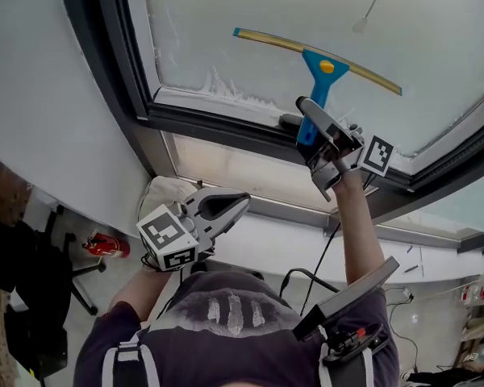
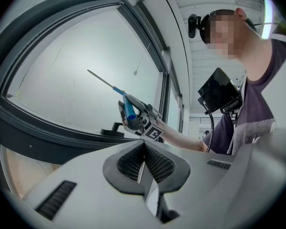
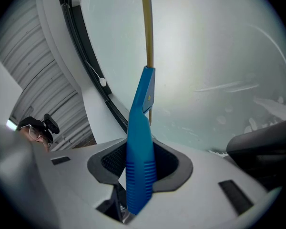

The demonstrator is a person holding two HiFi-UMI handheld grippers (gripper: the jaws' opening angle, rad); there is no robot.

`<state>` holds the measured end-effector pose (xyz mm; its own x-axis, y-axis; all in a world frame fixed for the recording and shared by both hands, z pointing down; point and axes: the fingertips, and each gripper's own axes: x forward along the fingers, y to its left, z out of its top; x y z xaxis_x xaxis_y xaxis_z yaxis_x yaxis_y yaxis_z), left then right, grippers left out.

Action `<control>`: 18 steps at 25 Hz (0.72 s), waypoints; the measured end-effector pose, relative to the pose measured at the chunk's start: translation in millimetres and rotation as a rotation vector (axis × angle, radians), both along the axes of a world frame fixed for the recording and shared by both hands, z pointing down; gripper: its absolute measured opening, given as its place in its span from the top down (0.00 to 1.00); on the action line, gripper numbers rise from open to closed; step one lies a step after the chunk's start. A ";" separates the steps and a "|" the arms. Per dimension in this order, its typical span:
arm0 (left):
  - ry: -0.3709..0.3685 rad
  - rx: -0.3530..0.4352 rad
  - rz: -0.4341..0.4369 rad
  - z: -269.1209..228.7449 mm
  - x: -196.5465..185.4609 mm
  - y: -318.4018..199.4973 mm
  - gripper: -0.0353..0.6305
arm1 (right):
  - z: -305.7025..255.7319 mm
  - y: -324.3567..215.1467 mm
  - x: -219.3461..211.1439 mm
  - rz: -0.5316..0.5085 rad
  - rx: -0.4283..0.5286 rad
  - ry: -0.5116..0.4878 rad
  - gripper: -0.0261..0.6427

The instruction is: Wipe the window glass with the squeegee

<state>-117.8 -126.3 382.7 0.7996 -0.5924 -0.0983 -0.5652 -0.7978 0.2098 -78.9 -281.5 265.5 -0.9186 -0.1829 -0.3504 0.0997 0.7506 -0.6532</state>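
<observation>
The squeegee [image 1: 323,67] has a blue handle and a long yellow-edged blade laid against the window glass [image 1: 274,14]. My right gripper [image 1: 321,139] is shut on the blue handle [image 3: 139,166], which stands up between its pads in the right gripper view, the blade [image 3: 146,23] running straight on above it. From the left gripper view the squeegee [image 2: 126,104] and the right gripper [image 2: 139,119] show against the pane. My left gripper [image 1: 240,203] hangs lower, below the sill, shut with nothing between its pads [image 2: 157,163].
A dark window frame [image 1: 218,123] runs under the glass, with white foam streaks [image 1: 226,87] along the pane's lower edge. A black window handle [image 2: 112,128] sits on the frame. A blind cord [image 1: 371,10] hangs at upper right. Below are a chair [image 1: 64,272] and a red extinguisher [image 1: 106,244].
</observation>
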 end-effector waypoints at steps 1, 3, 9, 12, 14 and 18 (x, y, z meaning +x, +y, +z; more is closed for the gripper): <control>0.002 -0.001 0.000 -0.6 1.3 -2.6 0.94 | 0.9 -2.7 1.3 -0.002 -0.003 0.001 0.76; 0.002 -0.002 0.000 -1.2 3.1 -5.7 0.94 | 2.8 -5.9 2.3 -0.006 -0.011 -0.001 0.76; 0.001 -0.003 0.000 -2.3 2.2 -6.8 0.94 | 10.6 -3.5 3.0 -0.020 -0.046 0.004 0.76; 0.001 -0.003 0.000 -1.8 1.3 -9.2 0.94 | 17.3 -3.2 3.1 -0.023 -0.060 0.005 0.76; 0.001 -0.007 -0.001 -1.3 1.0 -10.3 0.94 | 19.5 -0.9 1.7 -0.029 -0.082 -0.006 0.77; 0.000 -0.003 0.001 -4.2 0.9 -11.9 0.94 | 11.3 11.7 -6.3 -0.041 -0.056 0.014 0.77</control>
<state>-116.9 -138.3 378.4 0.8003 -0.5917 -0.0967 -0.5642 -0.7978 0.2128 -85.2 -269.8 276.7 -0.9304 -0.1641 -0.3277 0.1199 0.7087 -0.6953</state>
